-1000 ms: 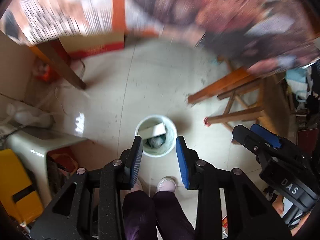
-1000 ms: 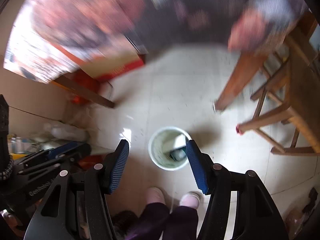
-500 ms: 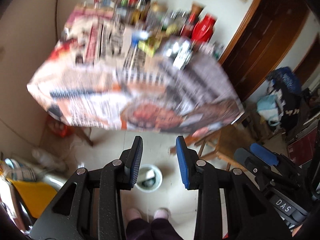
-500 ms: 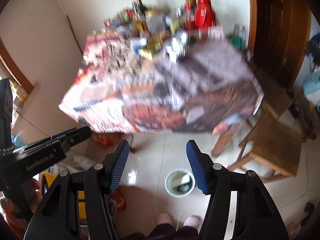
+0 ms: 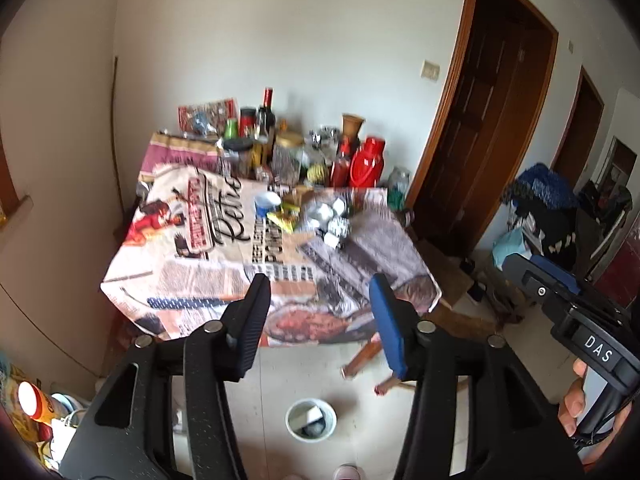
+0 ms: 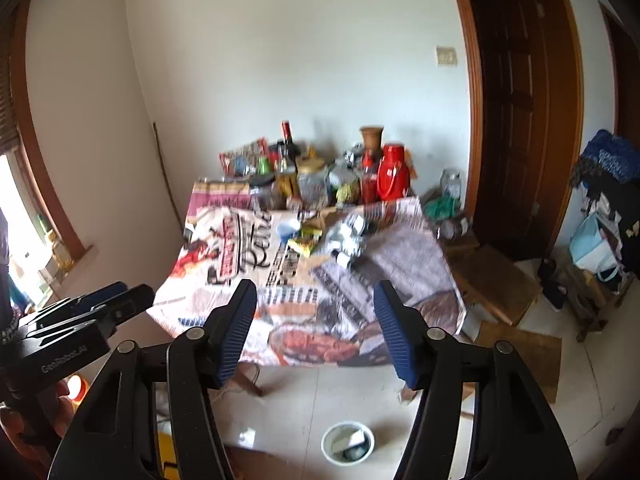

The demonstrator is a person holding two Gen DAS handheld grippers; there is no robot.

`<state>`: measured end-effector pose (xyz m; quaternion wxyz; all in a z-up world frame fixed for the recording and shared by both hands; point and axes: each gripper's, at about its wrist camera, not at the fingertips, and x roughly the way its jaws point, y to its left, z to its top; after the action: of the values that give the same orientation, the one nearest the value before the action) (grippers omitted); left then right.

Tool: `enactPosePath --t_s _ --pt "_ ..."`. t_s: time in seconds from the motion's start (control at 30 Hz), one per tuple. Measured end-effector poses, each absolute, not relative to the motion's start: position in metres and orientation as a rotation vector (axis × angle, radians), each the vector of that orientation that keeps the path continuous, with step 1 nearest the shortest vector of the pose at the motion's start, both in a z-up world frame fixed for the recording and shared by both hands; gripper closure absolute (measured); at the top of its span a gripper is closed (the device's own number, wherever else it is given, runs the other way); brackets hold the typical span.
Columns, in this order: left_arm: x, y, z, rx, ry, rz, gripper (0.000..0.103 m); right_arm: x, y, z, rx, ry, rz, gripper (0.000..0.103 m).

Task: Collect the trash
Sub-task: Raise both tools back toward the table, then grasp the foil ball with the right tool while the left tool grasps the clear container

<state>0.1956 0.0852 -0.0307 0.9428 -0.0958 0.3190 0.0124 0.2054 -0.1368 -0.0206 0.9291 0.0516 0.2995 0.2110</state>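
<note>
Two empty hand-held grippers [image 5: 320, 320] [image 6: 316, 320], one bin [image 5: 311, 418].

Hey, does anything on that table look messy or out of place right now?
Yes. A loose heap of crumpled silvery wrappers and a yellow packet lies mid-table on the printed tablecloth, apart from the upright bottles and jars along the wall.

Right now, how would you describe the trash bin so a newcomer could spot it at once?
Find the table draped in newspaper-print cloth. On the pale tiled floor just in front of it stands the bin, a small round white bucket. It is the only open container on the floor, already holding a white box and dark scraps.
</note>
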Motion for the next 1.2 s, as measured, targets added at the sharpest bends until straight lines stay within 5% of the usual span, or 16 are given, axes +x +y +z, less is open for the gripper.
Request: enactPosePath --t_s 0.23,1.2 --pt "0.211 0.089 -0.018 -0.182 0.619 0.035 0.033 0.222 -0.143 -0.013 0.106 0.575 0.393 0.026" --pt "0.467 0.071 -0.039 -0.275 0.692 0.217 0.032 0.465 -0.154 -0.042 0.035 0.698 0.569 0.026"
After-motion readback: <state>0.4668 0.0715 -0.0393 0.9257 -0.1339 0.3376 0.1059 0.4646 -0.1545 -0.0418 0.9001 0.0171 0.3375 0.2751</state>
